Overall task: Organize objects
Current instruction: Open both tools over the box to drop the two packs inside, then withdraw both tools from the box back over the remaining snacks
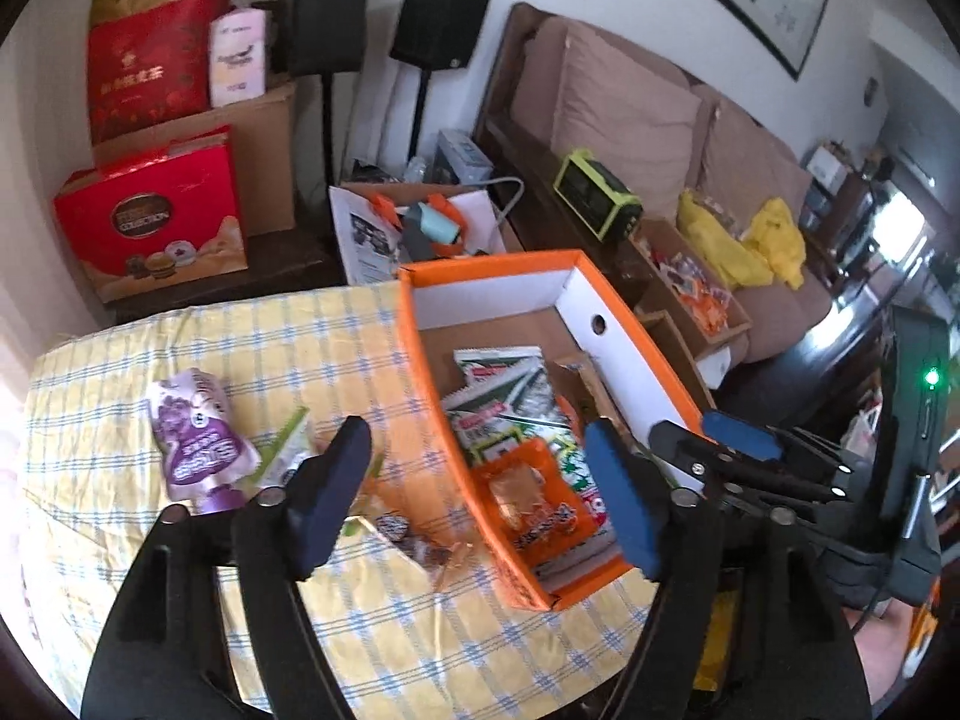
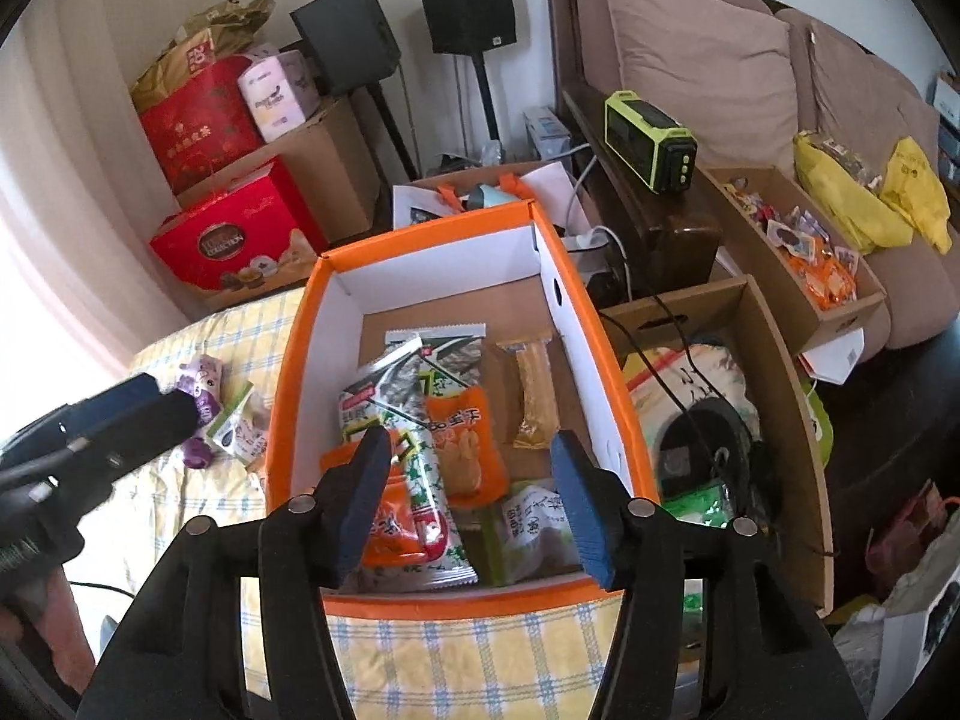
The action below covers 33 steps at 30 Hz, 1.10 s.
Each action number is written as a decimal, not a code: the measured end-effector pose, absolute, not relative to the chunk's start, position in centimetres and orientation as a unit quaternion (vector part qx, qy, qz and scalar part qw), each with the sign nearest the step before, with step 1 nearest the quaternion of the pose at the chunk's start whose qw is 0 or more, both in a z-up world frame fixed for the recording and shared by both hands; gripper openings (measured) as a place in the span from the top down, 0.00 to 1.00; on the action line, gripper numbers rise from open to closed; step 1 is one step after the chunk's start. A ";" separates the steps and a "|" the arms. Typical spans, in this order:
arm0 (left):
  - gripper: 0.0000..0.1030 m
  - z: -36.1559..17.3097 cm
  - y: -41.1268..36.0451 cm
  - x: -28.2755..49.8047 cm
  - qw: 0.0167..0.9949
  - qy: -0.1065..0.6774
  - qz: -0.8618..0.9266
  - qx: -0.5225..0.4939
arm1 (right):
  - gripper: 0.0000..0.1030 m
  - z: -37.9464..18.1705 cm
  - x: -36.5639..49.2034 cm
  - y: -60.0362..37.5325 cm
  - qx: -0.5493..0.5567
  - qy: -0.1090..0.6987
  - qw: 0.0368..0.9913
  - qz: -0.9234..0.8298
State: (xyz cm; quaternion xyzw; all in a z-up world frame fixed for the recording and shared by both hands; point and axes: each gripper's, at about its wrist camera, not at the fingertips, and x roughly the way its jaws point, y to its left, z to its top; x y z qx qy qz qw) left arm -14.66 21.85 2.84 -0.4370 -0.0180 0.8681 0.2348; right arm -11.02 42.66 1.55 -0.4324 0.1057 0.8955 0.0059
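Note:
An orange shoebox (image 1: pixel 427 385) (image 2: pixel 287 384) stands on the yellow checked cloth (image 1: pixel 372 618) and holds several snack packets. My left gripper (image 1: pixel 480 498) is open astride the box's left wall, above an orange packet (image 1: pixel 531 501) lying inside. My right gripper (image 2: pixel 471 501) is open over the box's near end, above an orange packet (image 2: pixel 393 525) and a pale green packet (image 2: pixel 534 531); its pads touch neither. On the cloth left of the box lie a purple pouch (image 1: pixel 198 432) (image 2: pixel 201 396), a green-and-white packet (image 1: pixel 287 450) (image 2: pixel 240 427) and small wrapped sweets (image 1: pixel 414 540).
A brown carton (image 2: pixel 786 360) with a cable and bags stands right of the shoebox. Beyond the table are red gift boxes (image 1: pixel 156 222), speakers on stands (image 2: pixel 465 6), a green radio (image 2: pixel 648 138) and a sofa with a tray of sweets (image 2: pixel 804 258).

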 end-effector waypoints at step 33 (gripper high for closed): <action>0.00 1.2 5.2 -15.5 0.088 -0.005 0.895 -0.438 | 0.28 1.7 -12.0 28.0 -0.433 0.020 -0.117 0.894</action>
